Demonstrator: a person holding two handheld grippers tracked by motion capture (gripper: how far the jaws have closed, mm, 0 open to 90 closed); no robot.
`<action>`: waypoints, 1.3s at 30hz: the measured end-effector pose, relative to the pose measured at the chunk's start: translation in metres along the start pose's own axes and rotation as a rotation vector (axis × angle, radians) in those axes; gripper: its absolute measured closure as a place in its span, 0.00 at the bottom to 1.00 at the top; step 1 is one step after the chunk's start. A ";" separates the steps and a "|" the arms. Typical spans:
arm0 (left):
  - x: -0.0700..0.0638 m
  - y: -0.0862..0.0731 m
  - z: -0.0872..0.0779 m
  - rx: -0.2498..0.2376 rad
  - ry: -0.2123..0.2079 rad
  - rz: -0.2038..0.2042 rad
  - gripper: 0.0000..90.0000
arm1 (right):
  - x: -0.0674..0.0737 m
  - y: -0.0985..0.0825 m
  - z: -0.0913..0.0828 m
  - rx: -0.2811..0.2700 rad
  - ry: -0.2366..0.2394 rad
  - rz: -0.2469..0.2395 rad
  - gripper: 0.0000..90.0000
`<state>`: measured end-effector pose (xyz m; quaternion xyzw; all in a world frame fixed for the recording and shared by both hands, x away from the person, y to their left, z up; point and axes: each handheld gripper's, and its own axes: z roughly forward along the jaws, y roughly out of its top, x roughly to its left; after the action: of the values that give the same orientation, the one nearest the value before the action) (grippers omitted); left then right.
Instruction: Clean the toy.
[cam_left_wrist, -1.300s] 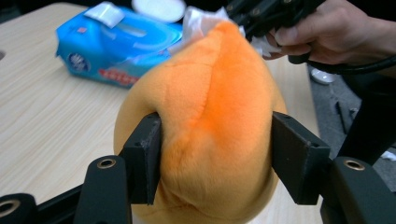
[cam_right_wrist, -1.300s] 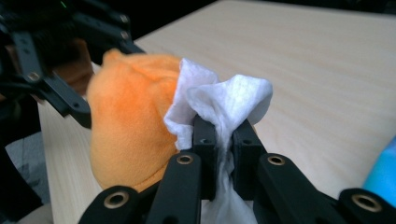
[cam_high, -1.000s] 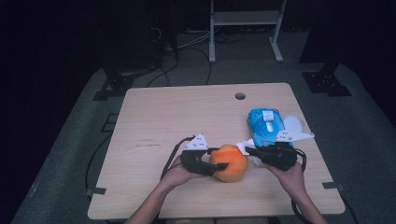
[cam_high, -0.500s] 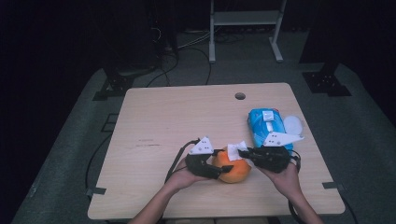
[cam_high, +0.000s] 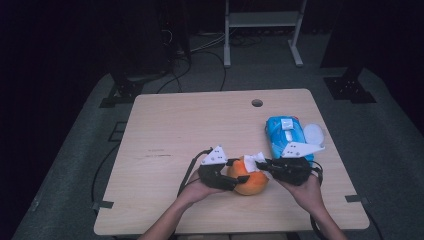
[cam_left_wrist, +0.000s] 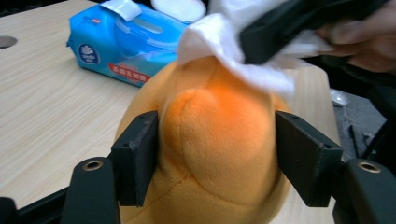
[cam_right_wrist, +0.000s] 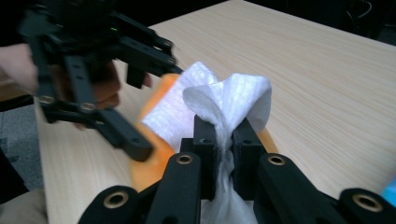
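Note:
An orange plush ball rests on the wooden table near its front edge. My left gripper comes at it from the left, and both pads touch the plush's sides. Its jaws have just been opening a little, with the plush still between them. My right gripper reaches in from the right, shut on a crumpled white wipe. In the right gripper view the wipe is pinched between my right gripper's pads. The wipe lies against the plush's top.
A blue pack of wet wipes lies behind the right hand, with a round white lid beside it. A small cable hole sits near the table's far edge. Dark floor, cables and a metal stand surround the table.
The right gripper has edged left with the wipe, which has come from beside the plush onto its top. The left hand and the plush stayed where they were.

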<state>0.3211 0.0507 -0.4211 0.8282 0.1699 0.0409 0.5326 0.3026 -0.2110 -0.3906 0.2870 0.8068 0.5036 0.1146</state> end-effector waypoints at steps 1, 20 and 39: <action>-0.001 0.001 0.000 0.005 -0.015 0.011 0.36 | -0.003 -0.002 0.000 -0.002 0.009 0.016 0.92; -0.002 -0.009 0.010 0.028 -0.028 0.073 0.40 | 0.023 0.011 0.008 0.005 0.087 -0.076 0.92; -0.021 -0.008 0.018 0.058 -0.035 0.183 0.40 | 0.017 0.003 0.004 0.034 0.064 -0.040 0.92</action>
<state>0.3040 0.0315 -0.4339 0.8559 0.0852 0.0701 0.5052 0.2917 -0.1966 -0.3881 0.2566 0.8240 0.4964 0.0937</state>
